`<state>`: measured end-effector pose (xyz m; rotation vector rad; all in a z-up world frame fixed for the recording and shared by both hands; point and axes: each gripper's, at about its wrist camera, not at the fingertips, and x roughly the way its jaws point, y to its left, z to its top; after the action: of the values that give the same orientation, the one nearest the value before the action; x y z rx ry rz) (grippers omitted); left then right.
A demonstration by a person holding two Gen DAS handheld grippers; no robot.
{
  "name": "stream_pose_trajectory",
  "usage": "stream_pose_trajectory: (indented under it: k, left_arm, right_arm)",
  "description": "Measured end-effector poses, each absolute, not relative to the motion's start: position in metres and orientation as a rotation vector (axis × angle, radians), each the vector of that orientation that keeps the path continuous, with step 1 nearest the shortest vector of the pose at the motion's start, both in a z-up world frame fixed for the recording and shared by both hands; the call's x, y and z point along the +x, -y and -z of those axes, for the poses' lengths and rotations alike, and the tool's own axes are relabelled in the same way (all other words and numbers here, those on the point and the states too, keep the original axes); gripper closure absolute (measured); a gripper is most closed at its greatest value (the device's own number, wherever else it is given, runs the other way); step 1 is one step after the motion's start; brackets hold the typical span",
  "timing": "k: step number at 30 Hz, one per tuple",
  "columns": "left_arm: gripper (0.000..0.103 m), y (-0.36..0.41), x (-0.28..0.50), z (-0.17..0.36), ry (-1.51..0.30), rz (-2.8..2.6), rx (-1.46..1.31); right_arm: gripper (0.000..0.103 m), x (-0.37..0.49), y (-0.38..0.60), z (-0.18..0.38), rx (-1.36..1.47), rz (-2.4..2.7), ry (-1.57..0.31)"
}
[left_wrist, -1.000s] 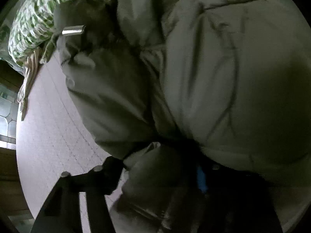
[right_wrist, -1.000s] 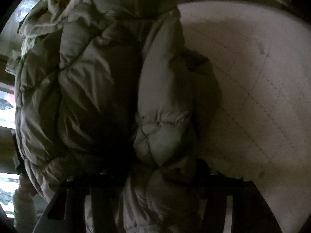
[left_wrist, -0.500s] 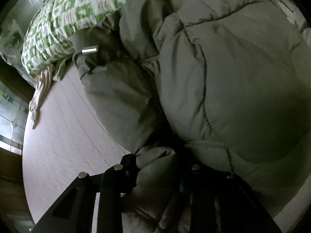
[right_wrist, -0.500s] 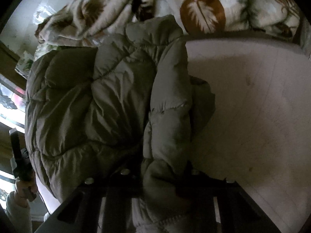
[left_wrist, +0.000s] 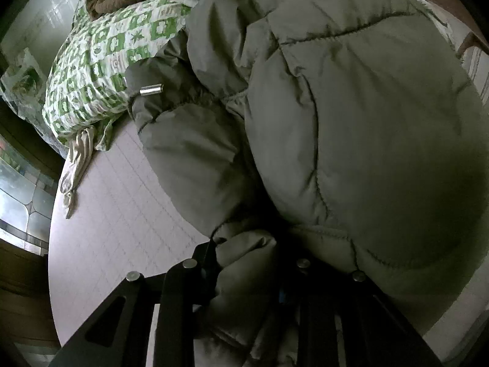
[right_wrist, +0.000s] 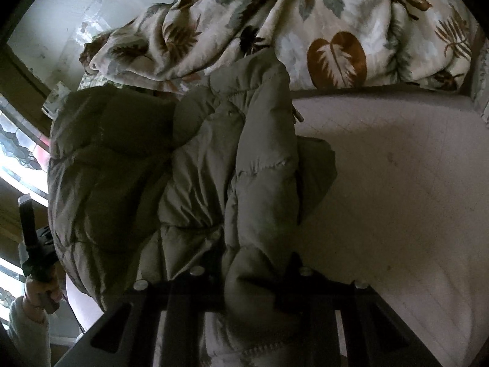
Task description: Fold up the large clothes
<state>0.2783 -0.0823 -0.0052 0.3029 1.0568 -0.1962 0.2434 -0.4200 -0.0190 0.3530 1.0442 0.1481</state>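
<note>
Puffer jacket (right_wrist: pixel 189 183) between hand-held gripper (right_wrist: pixel 253 278) jaws

Home bedroom: pale quilted mattress (right_wrist: pixel 397 183), leaf-print cream blanket (right_wrist: pixel 305 30), green-and-white patterned pillow (left_wrist: pixel 101 70), leaded stained-glass window (left_wrist: pixel 21 189).

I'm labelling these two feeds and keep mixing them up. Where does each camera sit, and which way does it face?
Left wrist: on the left gripper, looking down its fingers at the puffer jacket and green-patterned bedding; no body shows.
Right wrist: on the right gripper, facing the jacket and leaf-print blanket; the person's left hand shows.
Shared: the jacket, the pale mattress.
</note>
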Motion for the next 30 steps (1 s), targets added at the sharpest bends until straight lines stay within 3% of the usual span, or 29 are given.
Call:
stream_pose_trajectory:
  k: [9, 19, 25, 30]
  left_arm:
    - [0.075, 0.064, 0.265, 0.0, -1.049, 0.219, 0.282]
    - [0.078, 0.051, 0.197, -0.016, -1.021, 0.257, 0.3]
    - [0.079, 0.033, 0.191, 0.032, -1.123, 0.202, 0.3]
    - [0.076, 0.018, 0.208, 0.073, -1.16, 0.146, 0.235]
  right_arm:
    - [0.077, 0.224, 0.407, 0.002, 0.36, -0.167, -1.027]
    - [0.077, 0.158, 0.389, -0.008, 0.34, -0.22, -1.016]
    - [0.077, 0.139, 0.392, 0.025, 0.346, -0.159, -1.061]
    - [0.074, 0.133, 0.424, 0.088, 0.452, -0.024, -1.127]
